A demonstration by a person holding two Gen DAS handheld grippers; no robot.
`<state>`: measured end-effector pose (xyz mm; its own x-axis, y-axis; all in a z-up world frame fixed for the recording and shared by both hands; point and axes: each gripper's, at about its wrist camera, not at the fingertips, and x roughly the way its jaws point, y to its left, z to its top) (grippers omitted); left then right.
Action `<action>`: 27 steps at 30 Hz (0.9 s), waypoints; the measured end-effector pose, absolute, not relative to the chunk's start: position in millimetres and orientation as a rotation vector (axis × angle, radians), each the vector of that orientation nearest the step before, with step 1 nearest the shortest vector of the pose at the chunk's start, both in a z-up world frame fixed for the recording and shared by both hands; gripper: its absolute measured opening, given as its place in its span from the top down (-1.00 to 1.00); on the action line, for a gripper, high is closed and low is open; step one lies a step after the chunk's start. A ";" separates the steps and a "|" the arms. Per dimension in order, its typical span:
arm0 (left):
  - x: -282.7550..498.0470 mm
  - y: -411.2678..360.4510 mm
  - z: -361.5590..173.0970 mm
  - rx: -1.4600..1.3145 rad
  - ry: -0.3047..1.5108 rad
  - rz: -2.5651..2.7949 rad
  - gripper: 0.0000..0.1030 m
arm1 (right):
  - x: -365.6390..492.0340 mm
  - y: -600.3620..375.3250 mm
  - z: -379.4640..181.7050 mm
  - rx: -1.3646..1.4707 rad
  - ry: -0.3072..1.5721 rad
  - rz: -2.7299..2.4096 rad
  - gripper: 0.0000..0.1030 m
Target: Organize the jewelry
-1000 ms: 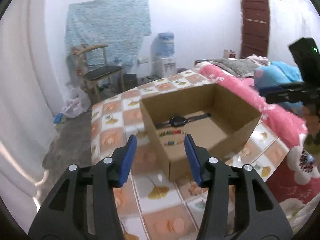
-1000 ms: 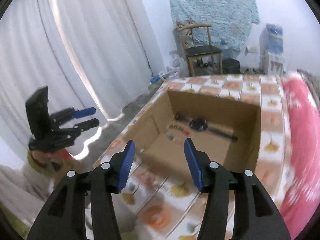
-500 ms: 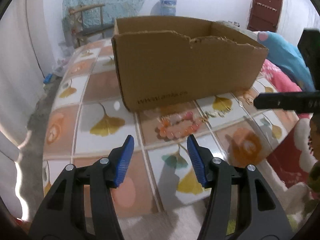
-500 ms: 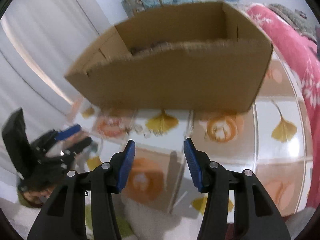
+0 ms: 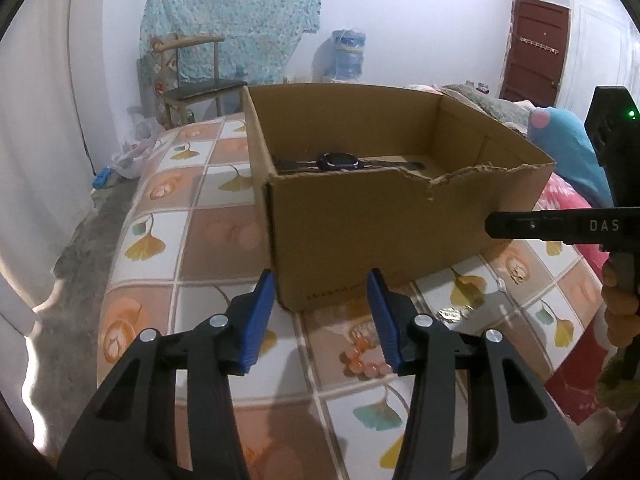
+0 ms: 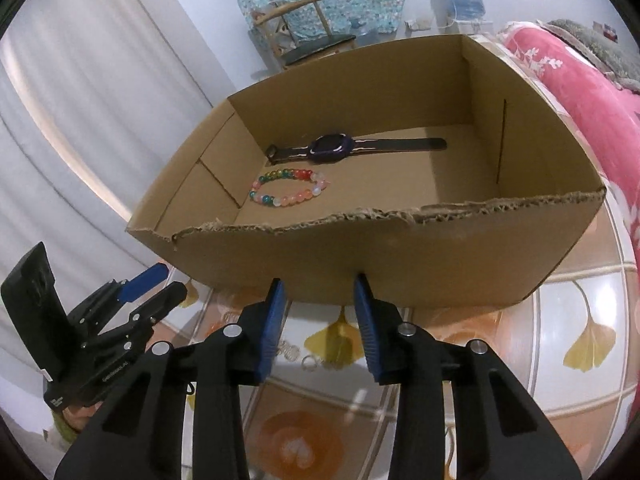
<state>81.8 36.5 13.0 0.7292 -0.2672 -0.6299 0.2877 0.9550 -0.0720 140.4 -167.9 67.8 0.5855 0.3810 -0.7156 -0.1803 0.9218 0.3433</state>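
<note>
Though spread, jaws just narrowing on nothing, left gripper (image 5: 322, 280) close above peach bead bracelet (image 5: 360, 356).

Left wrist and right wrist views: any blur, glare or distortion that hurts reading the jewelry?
Left wrist view: sharp, fisheye bows the cardboard box; the peach bead bracelet lies dim, partly behind the left tool. Right wrist view: sharp; watch and multicoloured bead bracelet clear, tablecloth shows glare.
</note>
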 end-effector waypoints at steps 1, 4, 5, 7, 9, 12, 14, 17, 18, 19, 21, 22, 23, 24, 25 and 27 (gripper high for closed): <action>85.2 37.5 13.0 0.031 0.686 -0.303 0.12 | 140.8 -170.3 67.2 0.243 0.886 0.330 0.32; 94.8 43.1 13.5 0.018 0.671 -0.283 0.12 | 144.6 -173.3 65.1 0.243 0.872 0.331 0.32; 97.0 44.9 13.3 0.008 0.673 -0.282 0.12 | 145.4 -174.3 64.5 0.245 0.867 0.333 0.32; 95.7 45.2 14.2 -0.009 0.678 -0.314 0.16 | 144.2 -176.1 64.0 0.250 0.863 0.339 0.32; 86.0 38.2 15.8 -0.010 0.679 -0.397 0.16 | 137.0 -177.8 65.9 0.240 0.849 0.346 0.32; 68.1 13.0 9.7 0.064 0.712 -0.529 0.16 | 123.7 -179.8 64.7 0.217 0.849 0.367 0.32; 61.2 -3.0 2.1 0.134 0.737 -0.554 0.16 | 115.4 -178.4 58.4 0.201 0.875 0.380 0.32; 57.8 -25.9 -11.9 0.263 0.775 -0.557 0.31 | 104.9 -175.5 49.9 0.184 0.908 0.409 0.32; 59.2 -30.2 -15.7 0.290 0.787 -0.550 0.43 | 102.1 -174.1 48.2 0.176 0.911 0.416 0.32; 61.7 -32.5 -19.1 0.305 0.804 -0.543 0.49 | 98.6 -171.8 46.7 0.165 0.915 0.429 0.32; 65.5 -32.5 -21.6 0.312 0.819 -0.535 0.66 | 94.5 -168.3 45.3 0.140 0.914 0.445 0.32; 67.7 -31.8 -21.5 0.309 0.833 -0.544 0.72 | 92.8 -165.6 44.5 0.120 0.914 0.451 0.32; 67.9 -32.4 -20.0 0.310 0.840 -0.546 0.82 | 91.9 -163.3 43.9 0.105 0.915 0.460 0.32; 69.5 -31.0 -19.5 0.317 0.849 -0.537 0.83 | 91.3 -160.9 43.3 0.093 0.916 0.469 0.32; 70.6 -29.3 -19.2 0.320 0.855 -0.529 0.83 | 91.3 -159.5 42.7 0.087 0.918 0.476 0.32; 74.1 -23.9 -17.9 0.316 0.874 -0.512 0.83 | 91.4 -154.7 40.5 0.073 0.927 0.498 0.32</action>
<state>74.1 -23.9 -17.9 0.5331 -0.2958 -0.7926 0.5471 0.8351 0.0564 91.4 -154.7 40.5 0.4954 0.4415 -0.7481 -0.3797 0.8846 0.2706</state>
